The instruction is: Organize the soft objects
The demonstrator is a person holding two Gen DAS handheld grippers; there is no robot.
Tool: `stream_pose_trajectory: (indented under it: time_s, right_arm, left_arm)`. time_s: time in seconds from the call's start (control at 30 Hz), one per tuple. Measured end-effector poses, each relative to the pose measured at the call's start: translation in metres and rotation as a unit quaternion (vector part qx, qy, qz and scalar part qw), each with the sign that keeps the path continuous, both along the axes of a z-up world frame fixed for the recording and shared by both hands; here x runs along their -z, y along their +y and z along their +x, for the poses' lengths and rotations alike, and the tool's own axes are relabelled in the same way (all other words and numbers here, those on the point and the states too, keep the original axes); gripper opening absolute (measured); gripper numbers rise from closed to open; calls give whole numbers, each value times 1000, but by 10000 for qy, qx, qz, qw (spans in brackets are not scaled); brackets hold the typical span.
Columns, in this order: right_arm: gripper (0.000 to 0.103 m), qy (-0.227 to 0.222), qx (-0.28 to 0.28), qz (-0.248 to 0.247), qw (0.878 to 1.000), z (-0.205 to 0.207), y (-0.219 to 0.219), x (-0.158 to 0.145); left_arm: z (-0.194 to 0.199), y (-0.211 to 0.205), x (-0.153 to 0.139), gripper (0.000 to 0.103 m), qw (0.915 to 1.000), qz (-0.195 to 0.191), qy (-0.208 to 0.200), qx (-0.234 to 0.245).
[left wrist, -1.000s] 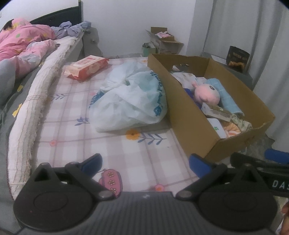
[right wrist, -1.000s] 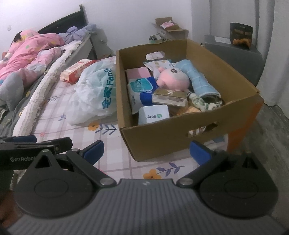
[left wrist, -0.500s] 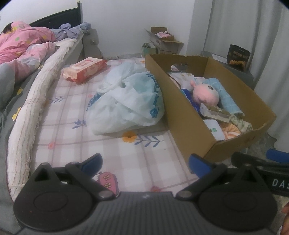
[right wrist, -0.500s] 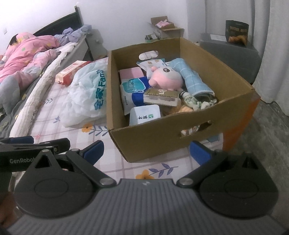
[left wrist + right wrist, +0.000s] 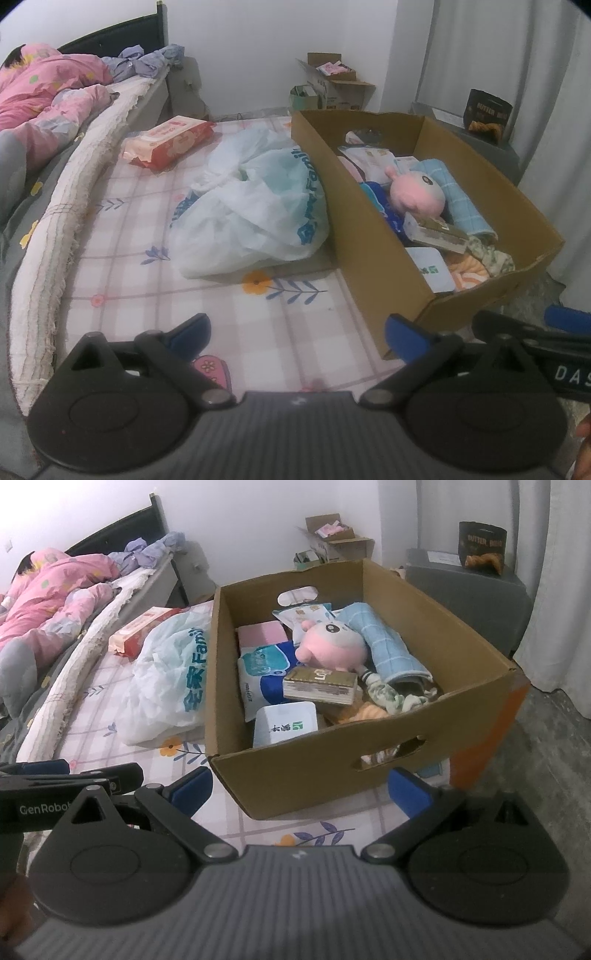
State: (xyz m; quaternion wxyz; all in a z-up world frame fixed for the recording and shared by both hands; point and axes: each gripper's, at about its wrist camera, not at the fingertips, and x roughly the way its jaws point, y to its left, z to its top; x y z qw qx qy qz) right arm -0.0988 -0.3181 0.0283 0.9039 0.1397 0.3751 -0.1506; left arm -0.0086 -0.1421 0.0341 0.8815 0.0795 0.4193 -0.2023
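A cardboard box (image 5: 325, 764) stands on the checked mat (image 5: 147, 280), also in the left wrist view (image 5: 373, 251). Inside lie a pink plush toy (image 5: 332, 642) (image 5: 417, 192), a rolled blue towel (image 5: 388, 646), tissue packs (image 5: 262, 668), a white pack (image 5: 286, 723) and patterned cloths (image 5: 391, 698). A white plastic bag (image 5: 255, 206) (image 5: 173, 679) lies left of the box. My left gripper (image 5: 297, 334) is open and empty above the mat. My right gripper (image 5: 301, 792) is open and empty just before the box's near wall.
A red wipes pack (image 5: 166, 140) lies at the mat's far end. A bed with pink bedding (image 5: 44, 96) runs along the left. A grey cabinet with a dark bag (image 5: 480, 542) stands right. Small boxes (image 5: 332, 81) sit by the far wall.
Both grippers have shifted a little; the box now sits slightly further right in the right wrist view. Both stay open and empty. No object has moved.
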Motion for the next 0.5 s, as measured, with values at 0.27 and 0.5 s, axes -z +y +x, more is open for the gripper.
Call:
stream_pose_trajectory:
  time_s: [0.27,0.5]
  right_arm:
    - [102,31,-19,-32,10000,2,-2,0]
    - [102,84,-33,-82,9999,3,-3,1]
  left_arm:
    - [1,-2,1,101,10000,-6,30,-21]
    - [1,-5,4,101,10000,5,92,-1]
